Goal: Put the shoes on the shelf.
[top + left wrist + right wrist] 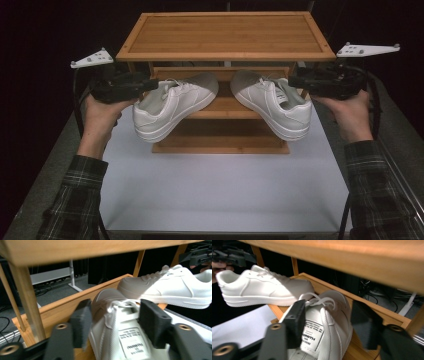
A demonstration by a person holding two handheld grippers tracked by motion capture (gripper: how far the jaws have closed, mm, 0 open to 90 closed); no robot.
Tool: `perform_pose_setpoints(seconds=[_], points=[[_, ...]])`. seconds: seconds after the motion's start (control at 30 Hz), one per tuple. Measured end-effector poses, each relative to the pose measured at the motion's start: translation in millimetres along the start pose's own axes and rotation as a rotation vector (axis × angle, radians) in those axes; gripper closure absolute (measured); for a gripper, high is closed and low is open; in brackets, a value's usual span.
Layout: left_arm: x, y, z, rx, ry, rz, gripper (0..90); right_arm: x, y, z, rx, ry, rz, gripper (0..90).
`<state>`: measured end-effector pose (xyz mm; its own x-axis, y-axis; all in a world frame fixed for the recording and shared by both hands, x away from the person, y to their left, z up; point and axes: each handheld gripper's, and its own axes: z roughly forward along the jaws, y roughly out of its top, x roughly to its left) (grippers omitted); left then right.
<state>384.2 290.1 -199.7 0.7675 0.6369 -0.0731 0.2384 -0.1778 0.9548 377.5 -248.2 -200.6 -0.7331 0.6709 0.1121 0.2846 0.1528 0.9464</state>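
Observation:
Two white sneakers lie with their toes on the middle shelf [220,106] of a wooden shoe rack [225,35] and their heels hanging out over the front. My left gripper [151,85] reaches into the left sneaker [170,107]. In the left gripper view its jaws [117,325] stand apart on either side of the tongue [130,342] without pressing it. My right gripper [294,82] is at the right sneaker [277,107]. In the right gripper view its jaws [329,325] are likewise spread around that shoe's tongue [314,332].
The rack stands at the back of a white tabletop [225,190], and its top board overhangs both grippers closely. Thin wooden posts [30,300] frame the shelf sides. Beyond the table everything is dark.

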Motion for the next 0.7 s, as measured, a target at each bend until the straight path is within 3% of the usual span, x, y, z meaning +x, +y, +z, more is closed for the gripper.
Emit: perform_pose_setpoints(seconds=[0.37,0.4,0.6,0.63,0.67,0.7], points=[[-17.3,0.0,-37.5,0.027,-0.004,0.06,15.1,11.3,-4.1,-38.3,0.008,-0.012,0.003,22.0],[-20.9,-5.4,-44.3,0.032,-0.009,0.072,14.5,14.2,-10.4,-44.9,0.021,-0.011,0.007,17.8],[-25.2,-23.5,-54.2,0.039,-0.008,0.09,7.0,19.4,-27.5,-53.1,0.043,0.007,0.014,15.9],[-25.6,-34.5,-54.8,0.053,-0.007,0.09,6.2,21.3,-36.8,-52.6,0.056,0.001,0.016,13.5],[-25.6,-34.5,-54.8,0.053,-0.007,0.09,4.8,21.4,-40.8,-51.9,0.063,0.004,0.021,13.4],[-24.5,-48.6,-52.9,0.067,-0.009,0.078,2.7,21.6,-47.6,-50.0,0.069,0.01,0.026,12.3]])
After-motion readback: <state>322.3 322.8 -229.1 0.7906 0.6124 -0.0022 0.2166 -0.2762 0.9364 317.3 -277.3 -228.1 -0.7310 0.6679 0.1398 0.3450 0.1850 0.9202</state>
